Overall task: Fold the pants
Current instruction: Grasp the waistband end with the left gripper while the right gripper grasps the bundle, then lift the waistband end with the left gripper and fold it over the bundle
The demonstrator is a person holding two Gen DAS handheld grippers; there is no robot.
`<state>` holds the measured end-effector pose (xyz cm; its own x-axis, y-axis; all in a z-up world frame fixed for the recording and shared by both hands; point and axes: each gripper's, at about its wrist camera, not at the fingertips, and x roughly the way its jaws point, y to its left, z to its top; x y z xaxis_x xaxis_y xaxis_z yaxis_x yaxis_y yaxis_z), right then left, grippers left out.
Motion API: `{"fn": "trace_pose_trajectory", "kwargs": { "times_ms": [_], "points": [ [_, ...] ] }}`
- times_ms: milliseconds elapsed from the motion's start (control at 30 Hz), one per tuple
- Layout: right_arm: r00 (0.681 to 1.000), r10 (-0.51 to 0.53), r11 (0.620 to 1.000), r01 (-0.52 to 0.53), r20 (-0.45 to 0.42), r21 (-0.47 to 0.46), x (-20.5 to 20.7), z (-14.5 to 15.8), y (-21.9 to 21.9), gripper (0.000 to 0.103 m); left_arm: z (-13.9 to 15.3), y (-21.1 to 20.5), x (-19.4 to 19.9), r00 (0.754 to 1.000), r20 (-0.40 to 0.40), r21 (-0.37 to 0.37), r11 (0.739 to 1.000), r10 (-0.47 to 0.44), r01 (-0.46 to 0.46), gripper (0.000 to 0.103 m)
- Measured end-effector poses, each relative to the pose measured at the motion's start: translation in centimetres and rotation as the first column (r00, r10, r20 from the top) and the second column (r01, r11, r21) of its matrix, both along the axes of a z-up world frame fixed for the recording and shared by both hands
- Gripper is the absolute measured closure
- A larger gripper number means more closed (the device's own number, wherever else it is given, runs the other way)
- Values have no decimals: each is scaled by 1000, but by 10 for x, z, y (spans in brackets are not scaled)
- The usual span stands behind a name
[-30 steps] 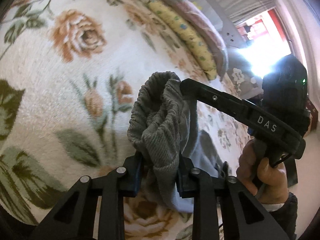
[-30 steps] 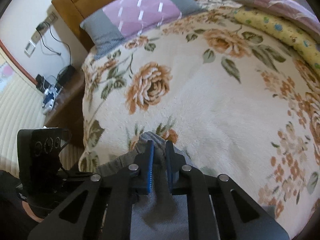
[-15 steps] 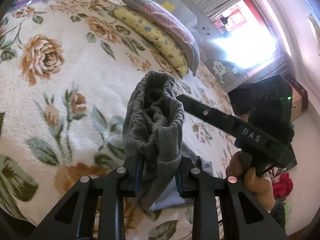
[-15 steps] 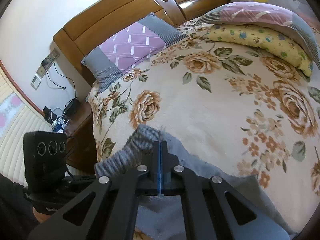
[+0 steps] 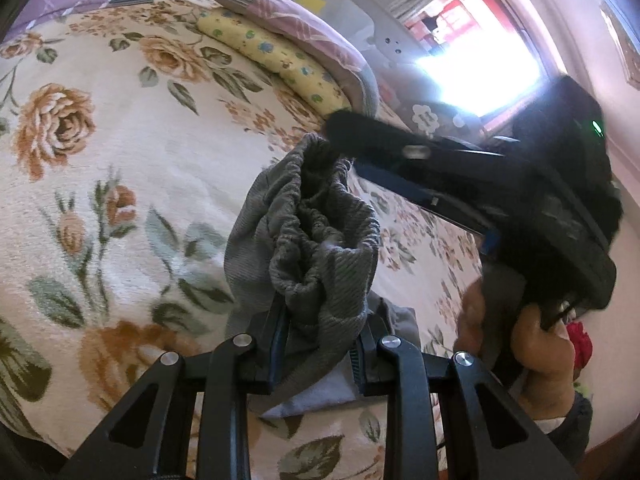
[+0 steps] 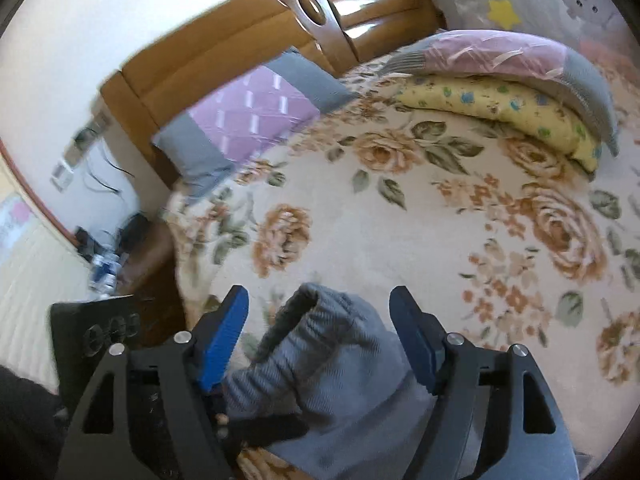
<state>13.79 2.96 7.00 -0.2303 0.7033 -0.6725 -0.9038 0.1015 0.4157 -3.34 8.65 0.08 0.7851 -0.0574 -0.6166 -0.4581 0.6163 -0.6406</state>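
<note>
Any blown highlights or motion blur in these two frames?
Left wrist: window blown out white; right gripper smeared by motion, pants sharp. Right wrist: headboard and left side blurred, glare patches on the wood; fisheye bends the bed edges.

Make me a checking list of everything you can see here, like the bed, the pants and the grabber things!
Surface: floral blanket covering the bed.
Job's things: grey pants, waistband bunched and lifted off the blanket.
Clutter: purple pillow by the headboard; yellow quilt with a pink quilt on top.
Grippers: left gripper shut on the pants; right gripper open, fingers either side of the waistband.
Cables: dark wires hanging on the wall, blurred.
Surroundings: nightstand beside the bed; bright window.
</note>
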Motion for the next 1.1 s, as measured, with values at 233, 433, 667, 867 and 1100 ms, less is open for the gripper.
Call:
{"fn": "trace_pose_trajectory", "kwargs": {
  "times_ms": [233,433,667,867,1100],
  "points": [
    [999,-29,997,26,-42,-70,16,-18,-12,81,-1,-15,14,999,-11,7,999,-51,51,76],
    [991,-106,994,104,-80,-35,38,-15,-51,92,0,-37,32,993,-21,32,993,-116,117,76],
    [970,-203,979,204,-137,-9,61,-23,-98,94,-1,-57,49,984,-36,45,983,-177,178,76],
    [946,-267,961,275,-182,24,74,-25,-133,94,7,-76,63,973,-37,61,971,-229,231,77],
    [916,-334,933,355,-223,60,96,-24,-175,95,9,-106,90,953,-51,79,950,-300,303,77]
  ]
}}
